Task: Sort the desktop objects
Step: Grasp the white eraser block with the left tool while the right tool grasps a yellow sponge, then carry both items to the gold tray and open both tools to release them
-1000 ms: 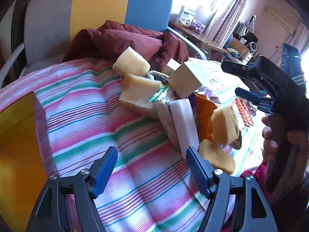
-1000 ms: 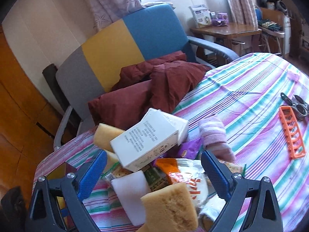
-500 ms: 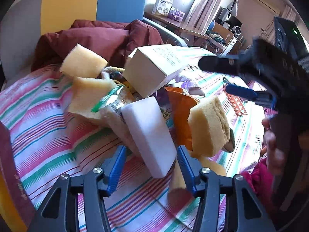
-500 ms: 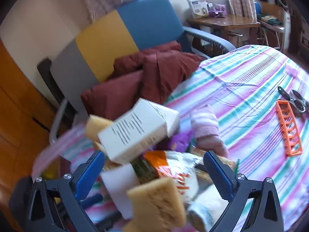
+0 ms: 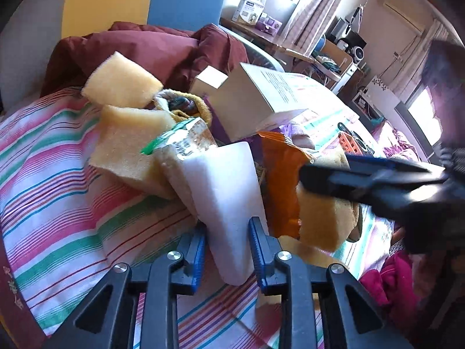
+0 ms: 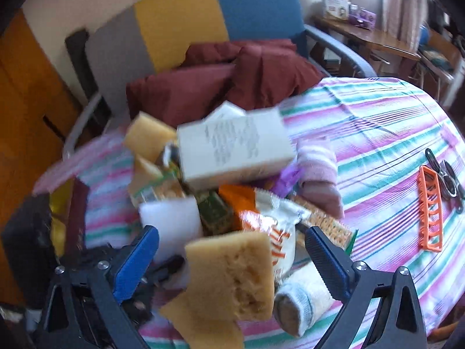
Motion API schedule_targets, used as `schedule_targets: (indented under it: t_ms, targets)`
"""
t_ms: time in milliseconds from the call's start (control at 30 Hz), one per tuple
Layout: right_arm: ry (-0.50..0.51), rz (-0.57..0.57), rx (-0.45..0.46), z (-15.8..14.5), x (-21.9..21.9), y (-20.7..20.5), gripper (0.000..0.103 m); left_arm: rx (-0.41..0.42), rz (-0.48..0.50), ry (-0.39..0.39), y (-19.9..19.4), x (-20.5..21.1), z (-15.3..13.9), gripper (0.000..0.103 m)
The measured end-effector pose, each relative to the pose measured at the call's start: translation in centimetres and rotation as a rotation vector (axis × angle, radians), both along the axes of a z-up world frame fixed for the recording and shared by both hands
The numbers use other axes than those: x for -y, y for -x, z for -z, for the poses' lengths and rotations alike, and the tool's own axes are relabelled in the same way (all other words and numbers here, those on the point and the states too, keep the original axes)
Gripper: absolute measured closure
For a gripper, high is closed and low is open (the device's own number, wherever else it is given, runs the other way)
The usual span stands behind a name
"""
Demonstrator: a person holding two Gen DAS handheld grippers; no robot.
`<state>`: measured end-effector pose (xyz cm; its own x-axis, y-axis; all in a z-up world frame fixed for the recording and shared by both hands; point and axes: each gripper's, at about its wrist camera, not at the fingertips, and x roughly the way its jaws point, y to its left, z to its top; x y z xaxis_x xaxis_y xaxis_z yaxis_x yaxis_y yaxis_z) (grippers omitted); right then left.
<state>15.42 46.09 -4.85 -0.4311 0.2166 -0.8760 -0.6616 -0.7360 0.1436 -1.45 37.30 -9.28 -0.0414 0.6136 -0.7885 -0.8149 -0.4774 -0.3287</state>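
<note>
A pile of objects lies on the striped tablecloth. My left gripper is shut on a white foam block, whose near end sits between the blue pads. The block also shows in the right wrist view. Around it are yellow sponges, a white carton, an orange snack bag and a cracker pack. My right gripper is open, its jaws wide on either side of a yellow sponge, above the pile.
A dark red cushion lies on the yellow and blue chair behind the table. An orange comb-like rack and black scissors lie on the cloth at right. A rolled sock lies by the near edge.
My left gripper moved forward to the pile and closed on the white foam block. My right gripper dropped lower over the pile, toward the yellow sponge.
</note>
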Motion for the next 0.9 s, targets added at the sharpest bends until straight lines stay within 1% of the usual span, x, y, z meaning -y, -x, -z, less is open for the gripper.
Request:
schedule_targets:
  t_ms: [33,67,100,167,200,267,367,433,500,600,667,767,867,900]
  targets:
    - [-0.001,-0.006,0.029,0.3,0.2,0.2,0.026,-0.002,-0.006,-0.006,-0.1,0.1,-0.2,0.077]
    - [-0.003,-0.013,0.061,0.8,0.3,0.3,0.044,-0.003,-0.013,-0.014,0.0,0.5,-0.4,0.077]
    - [-0.01,-0.017,0.094,1.1,0.4,0.4,0.047,0.004,-0.021,-0.026,0.2,1.2,-0.6,0.077]
    - [-0.023,-0.028,0.102,1.2,0.5,0.5,0.049,0.004,-0.036,-0.042,0.3,2.2,-1.0,0.077]
    - [-0.025,-0.028,0.094,1.0,0.5,0.4,0.049,0.0,-0.042,-0.045,0.1,3.5,-1.3,0.077]
    - [-0.031,-0.025,0.058,0.6,0.3,0.1,0.049,0.003,-0.052,-0.055,0.1,4.6,-1.8,0.077]
    - [-0.045,-0.031,-0.006,-0.4,0.5,0.0,0.049,-0.03,-0.083,-0.054,-0.3,6.0,-2.9,0.077]
    - [-0.068,-0.069,-0.072,-1.4,1.3,0.3,0.049,-0.051,-0.106,-0.058,-0.5,7.4,-3.5,0.077]
    - [-0.12,-0.124,-0.13,-2.6,2.7,0.6,0.049,-0.077,-0.129,-0.058,-0.7,8.5,-4.2,0.077]
    - [-0.148,-0.196,-0.179,-3.2,4.7,1.2,0.049,-0.114,-0.178,-0.052,-0.7,10.7,-5.2,0.077]
    - [-0.143,-0.243,-0.194,-3.4,5.8,1.8,0.049,-0.137,-0.209,-0.051,-0.5,12.1,-5.8,0.077]
    - [-0.115,-0.299,-0.206,-3.3,7.4,2.9,0.049,-0.181,-0.28,-0.038,0.0,15.2,-6.7,0.077]
    - [-0.078,-0.36,-0.225,-3.9,10.3,4.5,0.049,-0.227,-0.371,-0.01,0.8,18.7,-7.2,0.077]
    - [-0.067,-0.379,-0.233,-4.0,11.3,5.1,0.049,-0.241,-0.416,0.001,1.3,20.3,-7.3,0.076]
